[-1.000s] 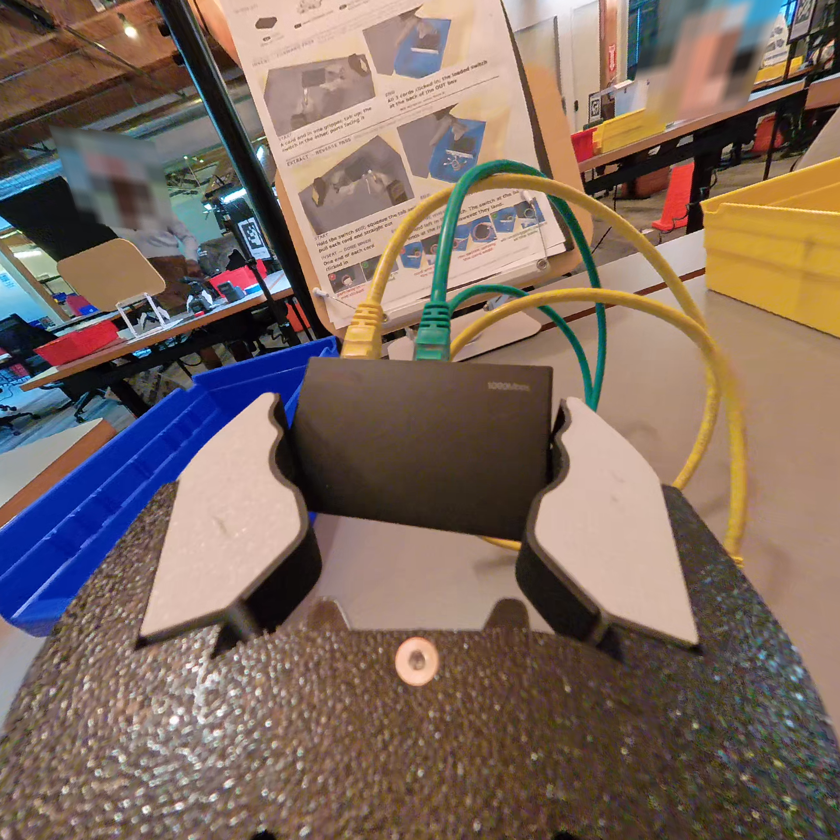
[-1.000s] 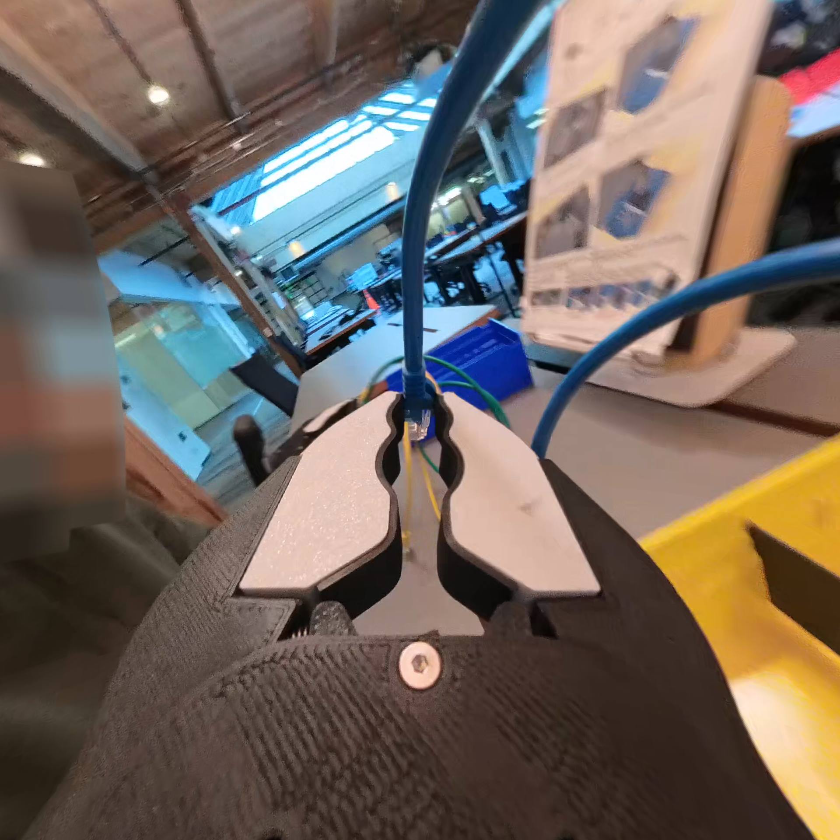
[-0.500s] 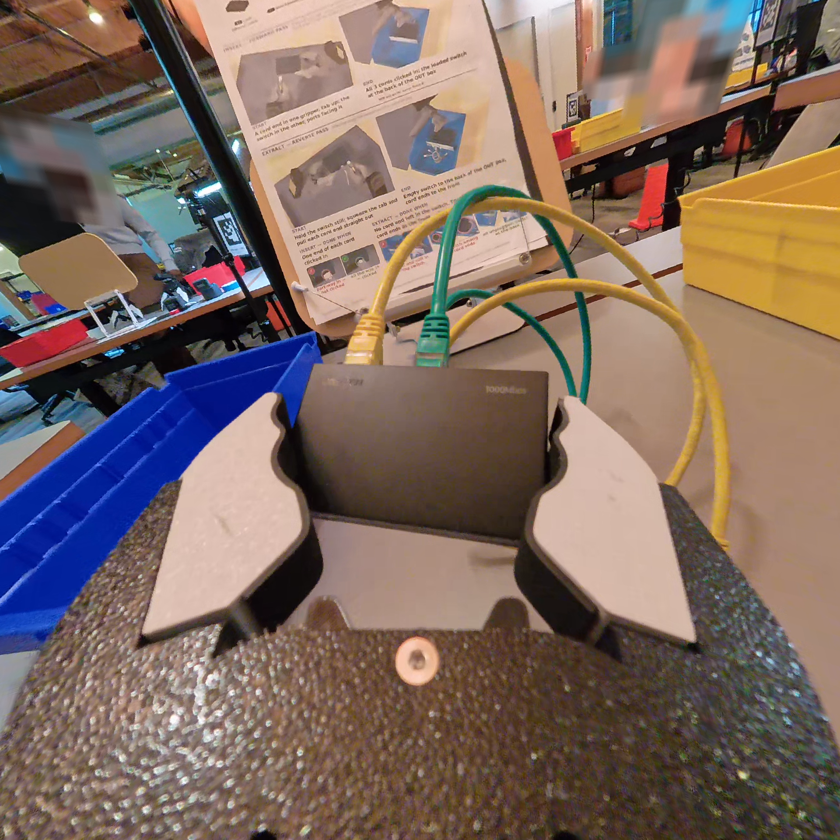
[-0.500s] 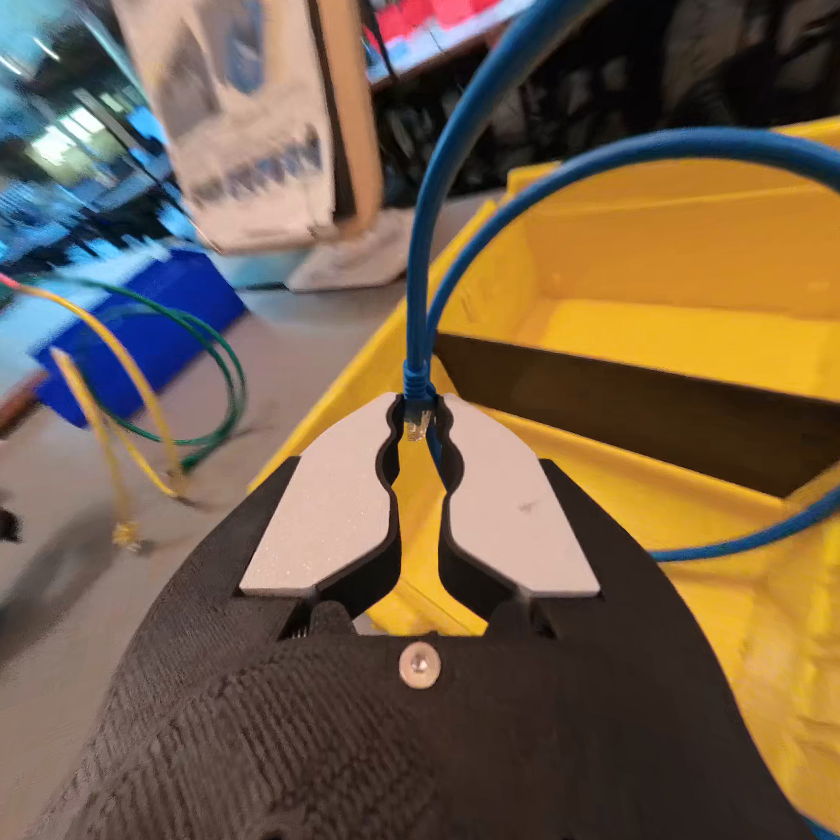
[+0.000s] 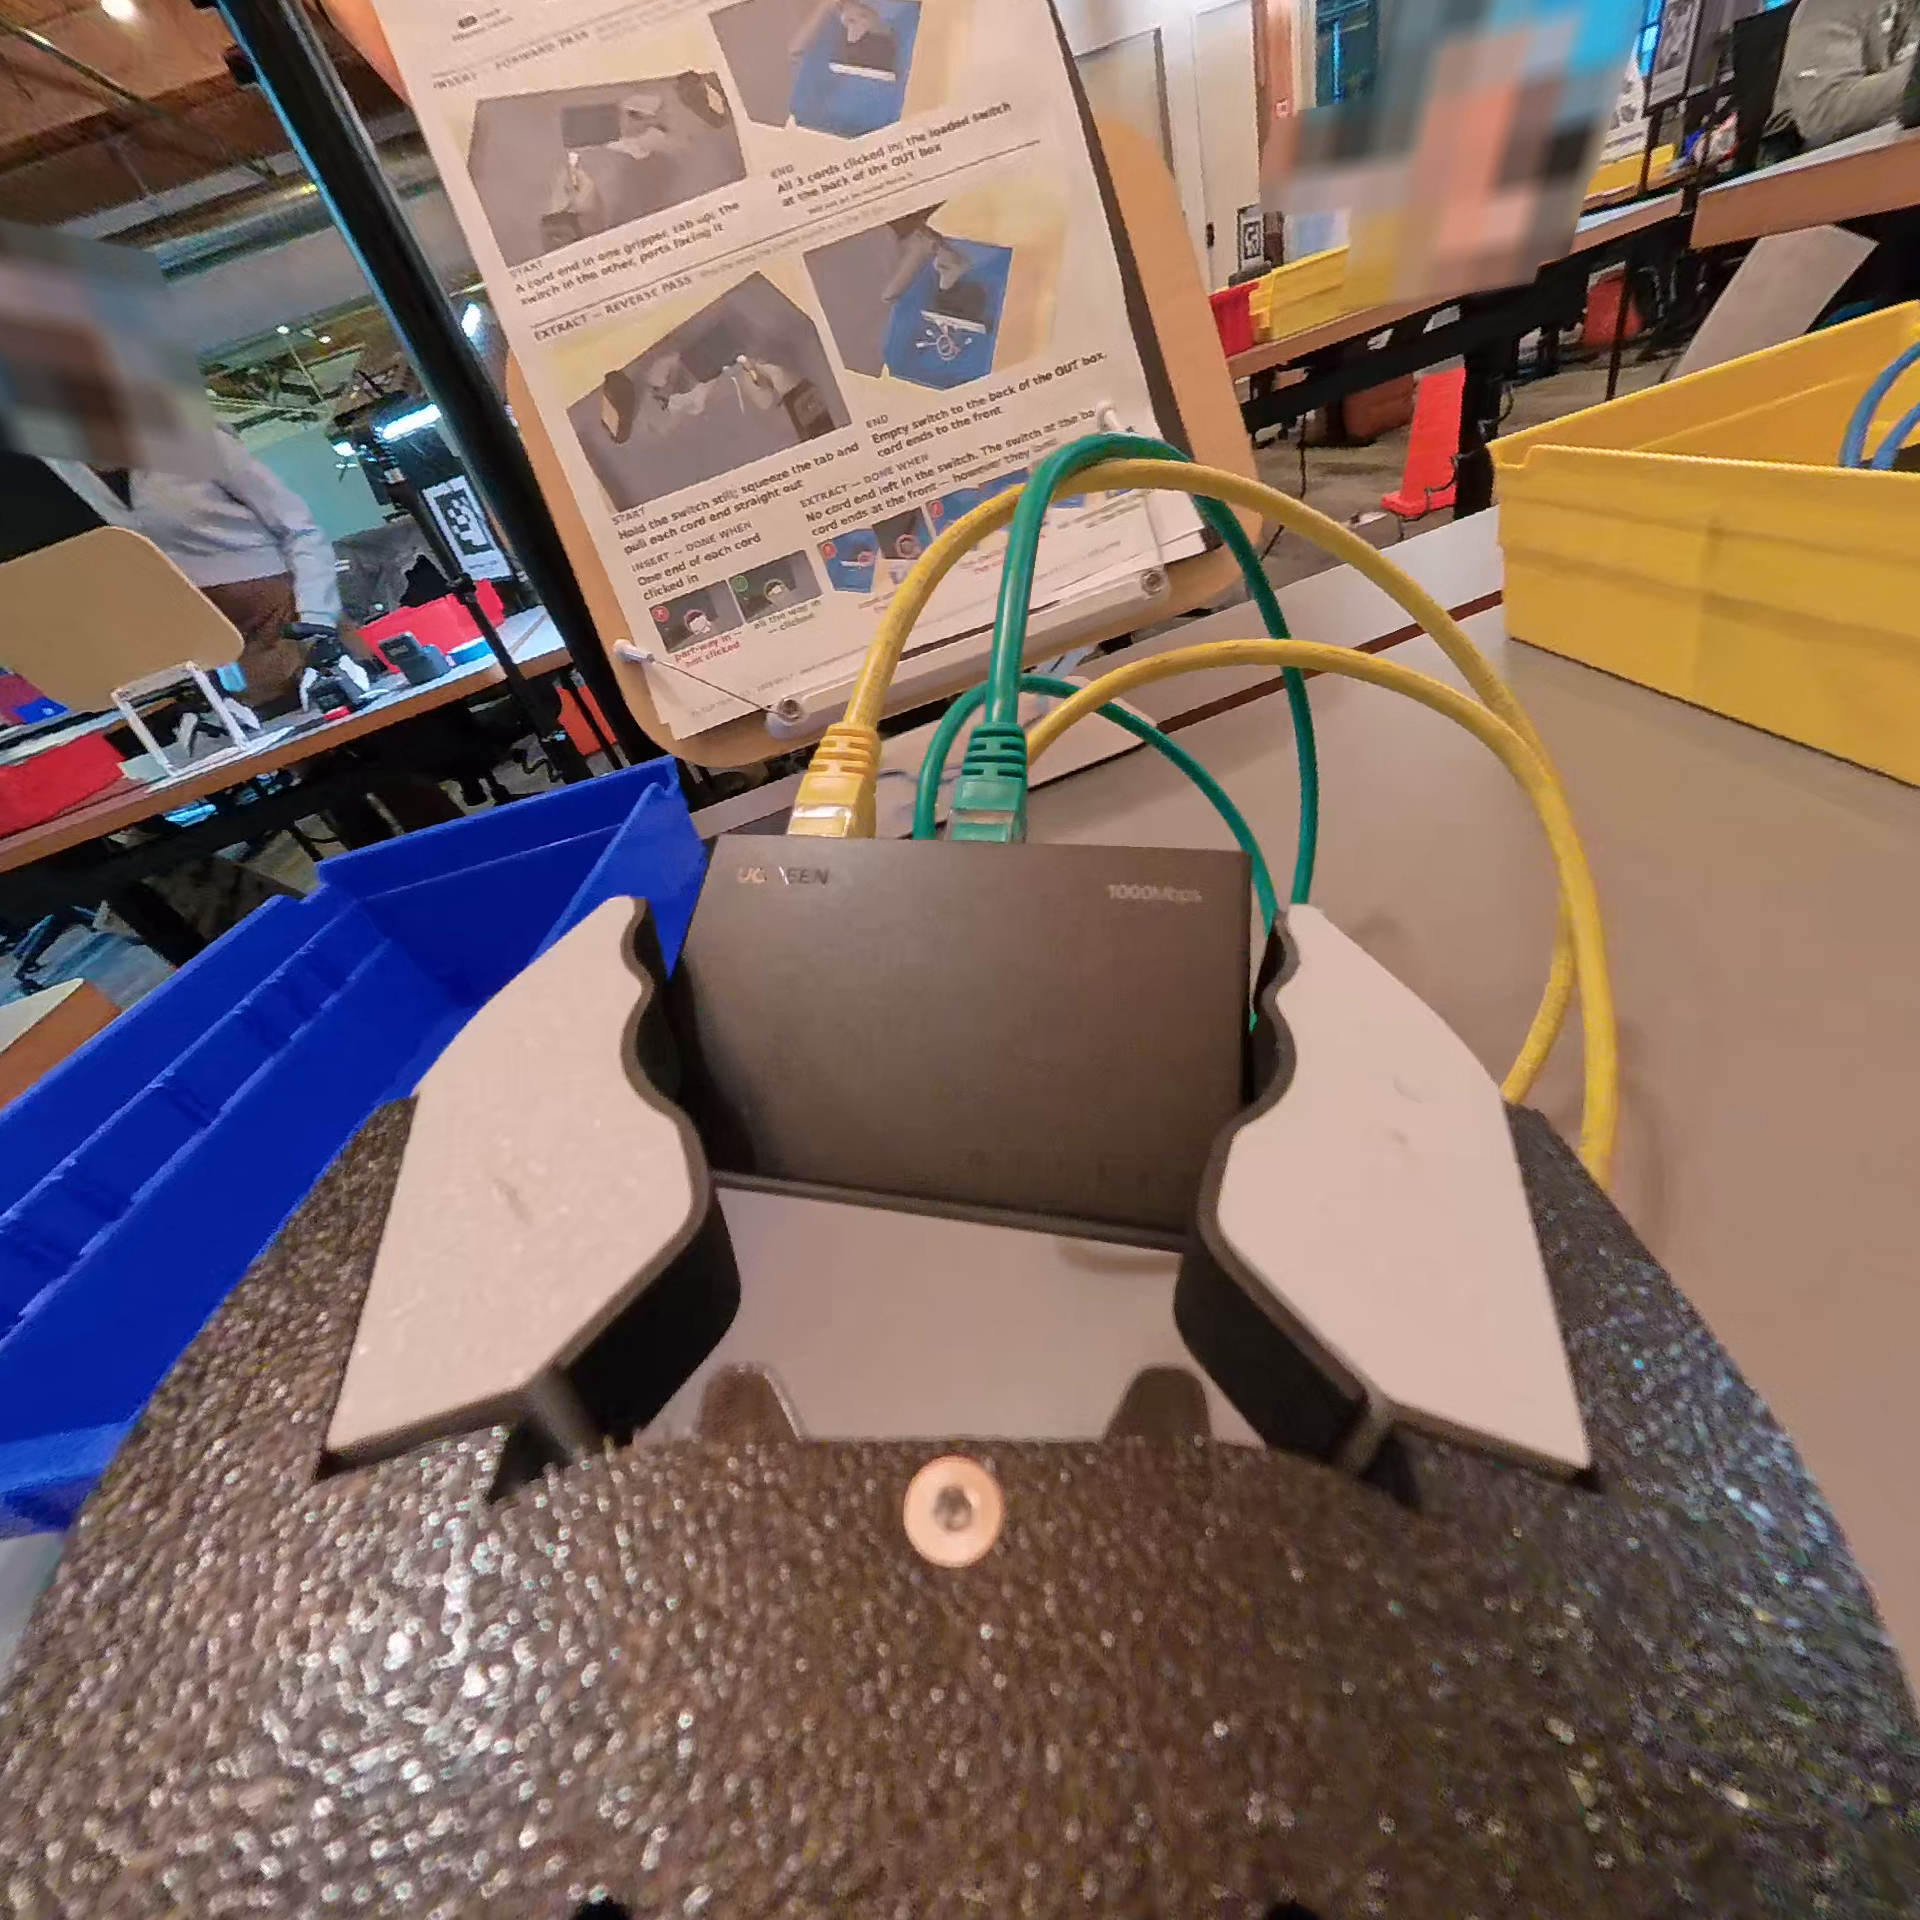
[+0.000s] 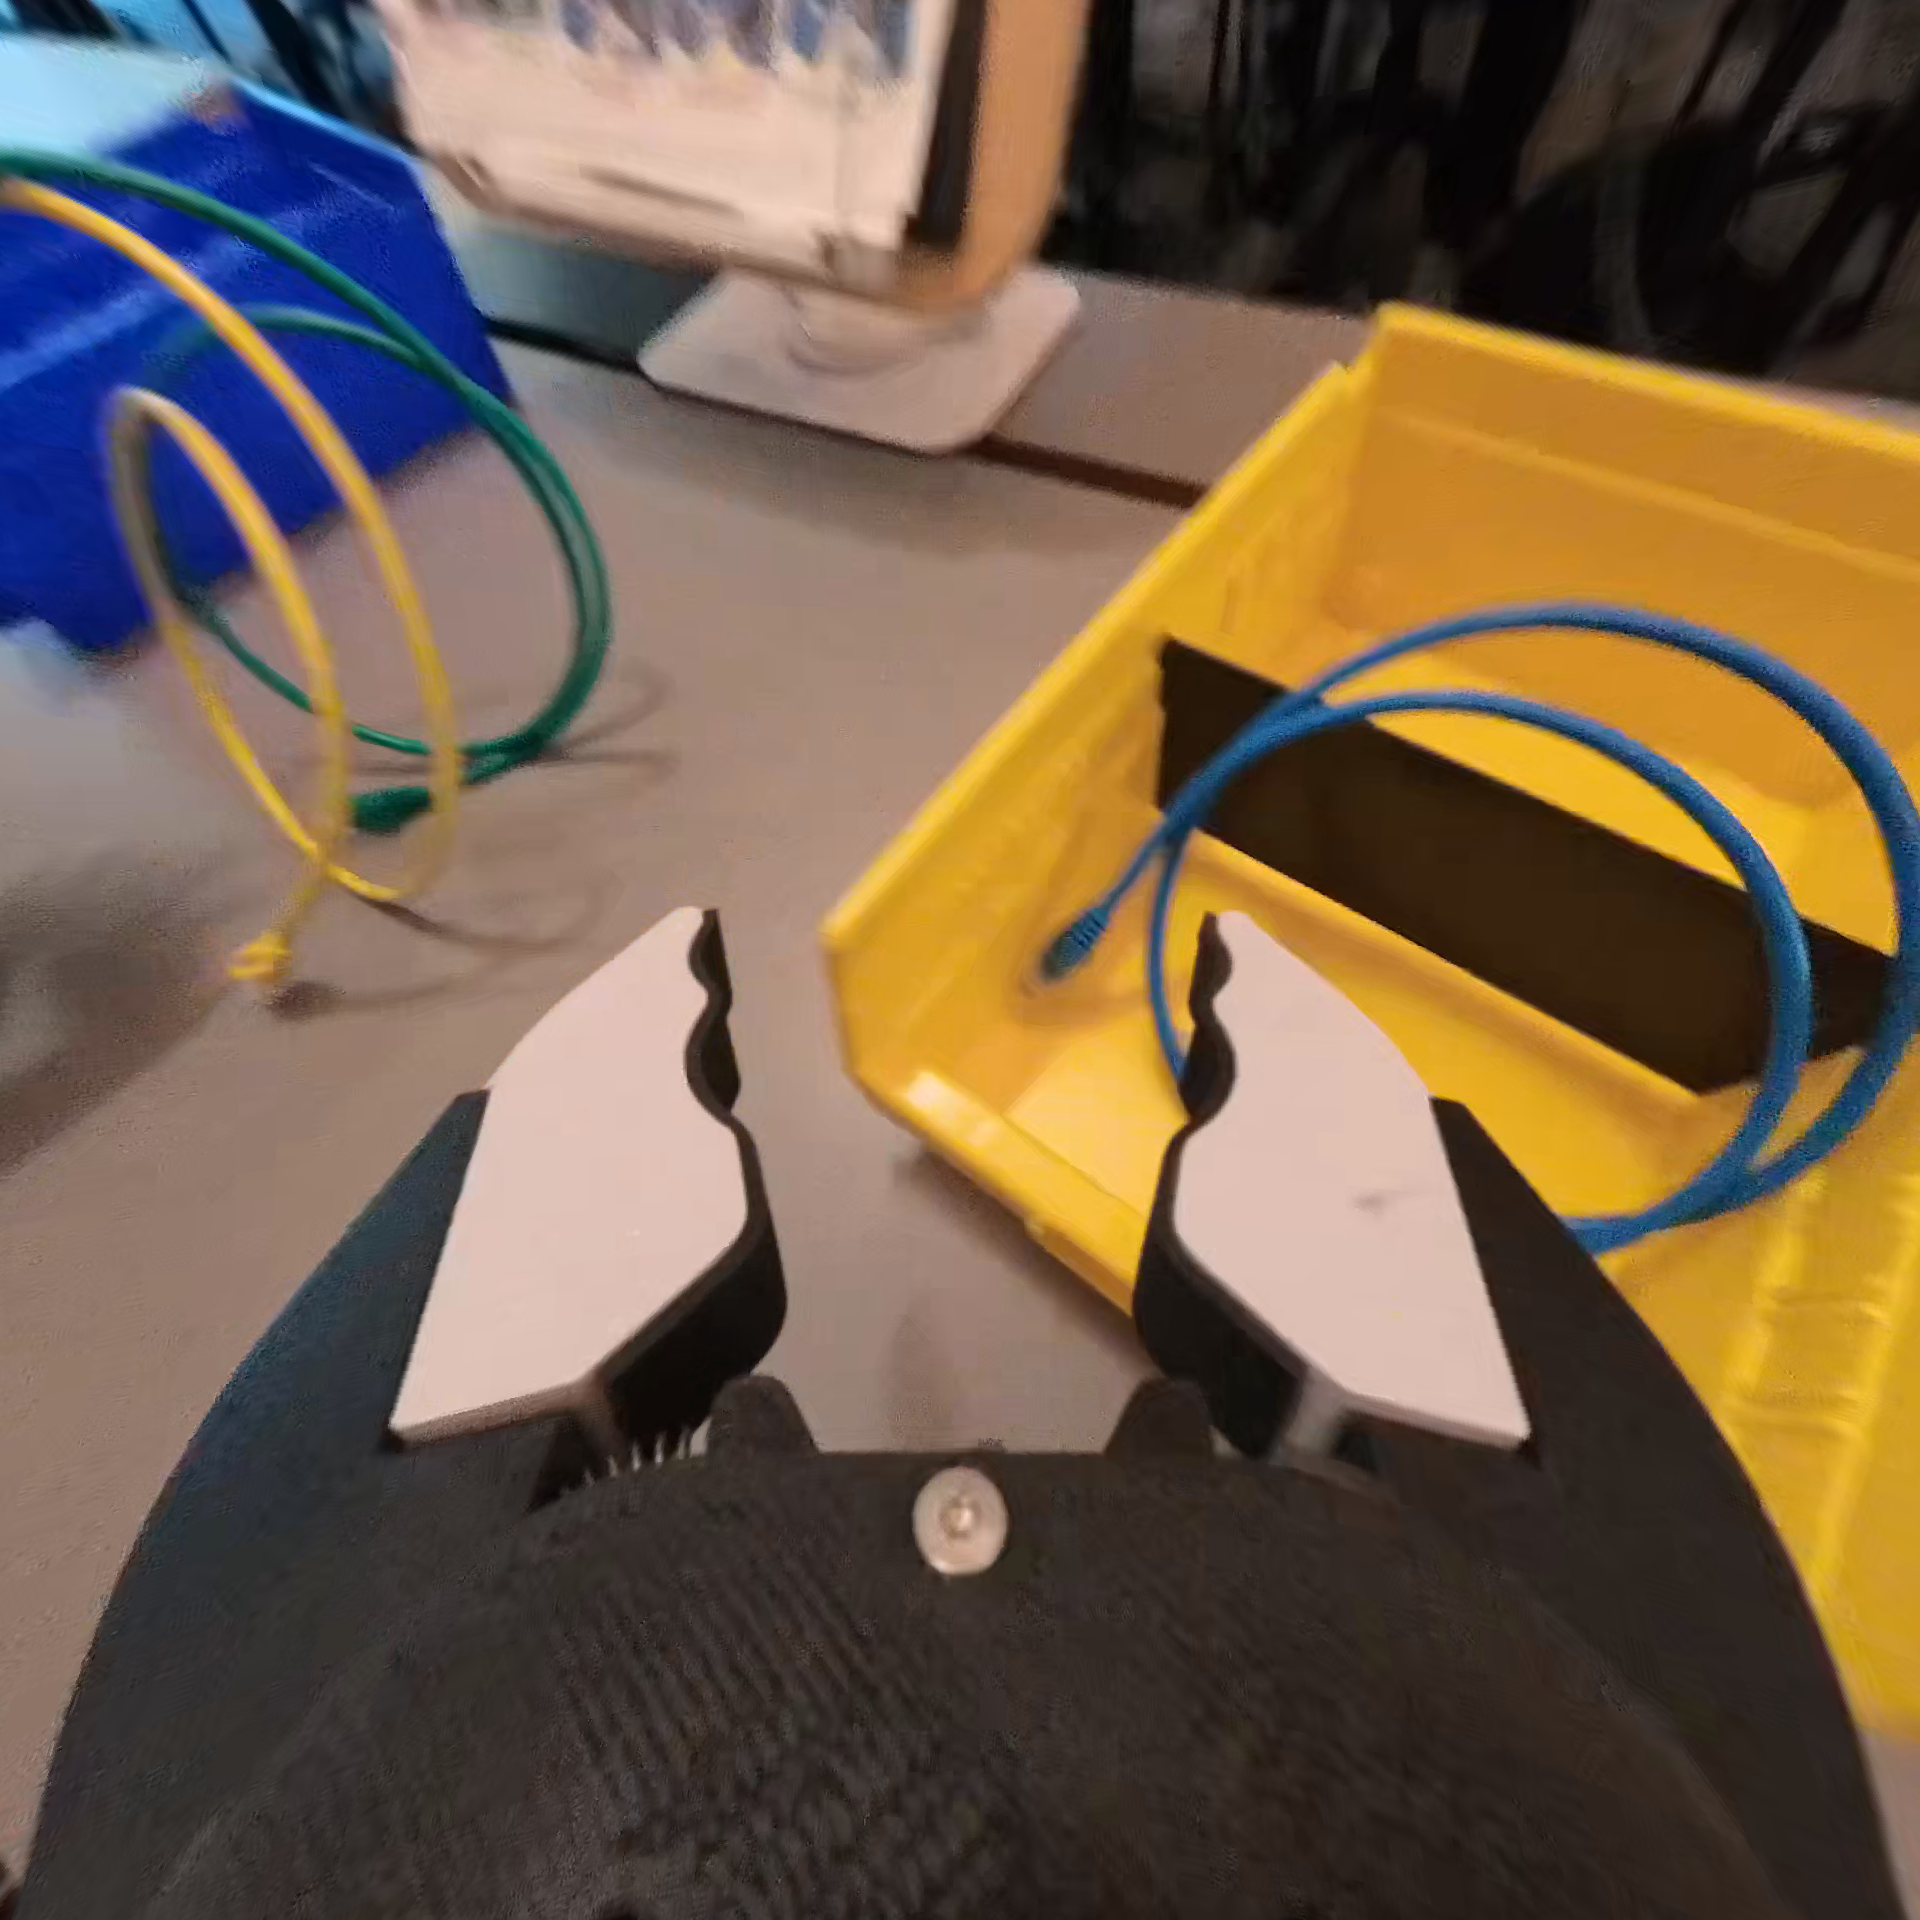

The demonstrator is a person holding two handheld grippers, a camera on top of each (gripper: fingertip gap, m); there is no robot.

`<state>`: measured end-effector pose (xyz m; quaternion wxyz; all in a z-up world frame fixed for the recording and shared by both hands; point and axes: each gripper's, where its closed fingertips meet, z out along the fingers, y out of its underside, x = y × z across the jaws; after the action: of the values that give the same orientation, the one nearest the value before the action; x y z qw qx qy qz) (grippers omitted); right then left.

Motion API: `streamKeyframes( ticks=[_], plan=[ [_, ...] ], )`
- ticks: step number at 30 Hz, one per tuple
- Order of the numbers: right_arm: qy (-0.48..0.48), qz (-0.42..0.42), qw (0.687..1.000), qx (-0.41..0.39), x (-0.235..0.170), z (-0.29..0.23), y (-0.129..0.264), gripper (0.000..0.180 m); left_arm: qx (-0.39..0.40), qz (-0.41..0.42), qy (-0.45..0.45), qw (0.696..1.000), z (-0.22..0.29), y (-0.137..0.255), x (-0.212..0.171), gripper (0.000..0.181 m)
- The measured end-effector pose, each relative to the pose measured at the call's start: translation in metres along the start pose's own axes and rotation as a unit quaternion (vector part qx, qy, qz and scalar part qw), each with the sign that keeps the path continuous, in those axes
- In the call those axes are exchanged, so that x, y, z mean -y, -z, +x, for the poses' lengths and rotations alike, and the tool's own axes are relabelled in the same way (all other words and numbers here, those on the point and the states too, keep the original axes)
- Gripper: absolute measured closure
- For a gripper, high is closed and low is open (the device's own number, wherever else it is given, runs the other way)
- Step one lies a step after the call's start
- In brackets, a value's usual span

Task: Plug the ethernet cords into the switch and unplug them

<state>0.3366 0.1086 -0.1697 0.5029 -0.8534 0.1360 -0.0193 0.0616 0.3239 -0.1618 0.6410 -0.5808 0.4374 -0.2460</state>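
Note:
My left gripper (image 5: pixel 956 977) is shut on the black switch (image 5: pixel 966 1018) and holds it above the grey table. A yellow cord (image 5: pixel 1455 644) and a green cord (image 5: pixel 1023 582) are plugged into the switch's far side and loop down to the right. My right gripper (image 6: pixel 956 966) is open and empty over the near left corner of the yellow bin (image 6: pixel 997 810). The blue cord (image 6: pixel 1756 862) lies coiled inside that bin. The loose ends of the yellow cord (image 6: pixel 265 951) and green cord (image 6: pixel 390 805) rest on the table in the right wrist view.
A blue bin (image 5: pixel 260 1060) stands at the left. An instruction sheet on a wooden stand (image 5: pixel 831 343) is at the back. The yellow bin (image 5: pixel 1714 582) sits at the right, with a black divider (image 6: pixel 1507 842) inside. Other tables and people are in the background.
My right gripper has opened and let go of the blue cord, which now lies in the yellow bin. My left gripper still holds the switch and has moved only slightly.

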Motion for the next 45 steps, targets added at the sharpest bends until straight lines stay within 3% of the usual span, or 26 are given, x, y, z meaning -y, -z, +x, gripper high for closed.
streamKeyframes(
  ticks=[4,6,9,13,17,23,30,36,45],
  plan=[
    [-0.004,0.147,0.973,0.176,0.032,-0.153,0.022,0.128,-0.038,0.003,0.009,0.999,0.019,-0.002,-0.001,0.074],
    [-0.019,0.155,0.955,0.252,0.022,-0.218,0.013,0.13,-0.07,0.009,0.008,0.997,0.033,-0.001,0.0,0.074],
    [-0.1,0.126,0.939,0.303,0.009,-0.256,-0.022,0.127,-0.13,0.026,0.01,0.991,0.053,0.003,0.007,0.074],
    [-0.251,0.134,0.884,0.371,0.015,-0.26,-0.047,0.135,-0.189,0.049,-0.011,0.981,0.069,0.011,0.017,0.074],
    [-0.271,0.121,0.868,0.398,0.006,-0.274,-0.052,0.133,-0.233,0.074,-0.027,0.969,0.081,0.018,0.023,0.074],
    [-0.286,0.143,0.848,0.422,0.006,-0.282,-0.042,0.155,-0.245,0.096,-0.061,0.963,0.094,0.023,0.024,0.074],
    [-0.245,0.188,0.857,0.412,0.011,-0.284,-0.033,0.155,-0.189,0.14,-0.161,0.958,0.093,0.029,0.036,0.075],
    [-0.177,0.243,0.876,0.377,0.016,-0.282,-0.025,0.154,-0.177,0.158,-0.186,0.953,0.097,0.033,0.045,0.075],
    [-0.163,0.27,0.867,0.386,0.02,-0.282,-0.018,0.154,-0.167,0.175,-0.217,0.946,0.098,0.038,0.051,0.075]
  ],
)
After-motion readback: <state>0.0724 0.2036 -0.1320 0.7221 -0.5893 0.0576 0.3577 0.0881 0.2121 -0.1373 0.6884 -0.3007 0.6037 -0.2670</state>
